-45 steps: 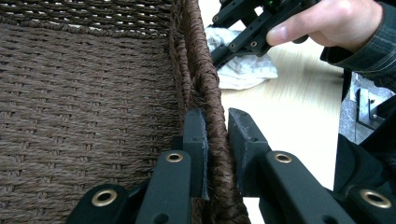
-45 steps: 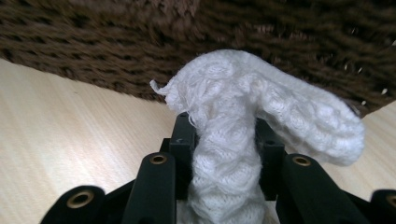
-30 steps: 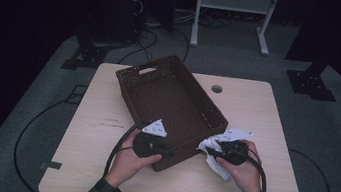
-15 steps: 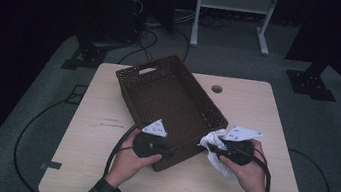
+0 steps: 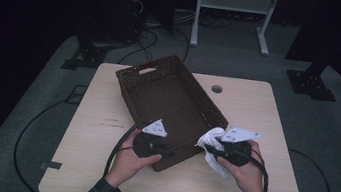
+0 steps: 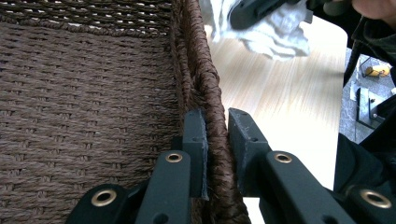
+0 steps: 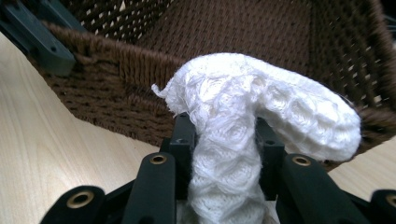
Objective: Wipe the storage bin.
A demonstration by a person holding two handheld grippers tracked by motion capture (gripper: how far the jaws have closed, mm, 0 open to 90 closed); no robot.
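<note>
The left tongs [image 6: 217, 154] are clamping the rim of the brown woven basket [image 6: 84, 93]. In the left gripper view one pad is pressing the inner face of the wall and the other the outer face, with the braided edge running upright between them. In the high view the left tongs [image 5: 171, 150] are meeting the basket [image 5: 169, 108] at its near corner, and the person's left hand [image 5: 132, 159] is gripping the tool body from below.

The basket is sitting on the worktop [image 5: 100, 116] at an angle, its long axis running from the far left toward the near right. A handle slot is showing in its far end wall.

The right tongs [image 7: 224, 135] are closing on a white knitted cloth [image 7: 252, 112]. The cloth is standing up between the pads and folding over above them into a thick roll. In the high view the right tongs [image 5: 212, 150] are holding the cloth [image 5: 211, 150] just beside the basket's near right wall, at about rim level; whether the cloth is touching the rim is probably not decidable from this angle. Part of the cloth is hanging below the tool toward the worktop. The right hand [image 5: 246, 170] is resting low, near the worktop's near right area.
</note>
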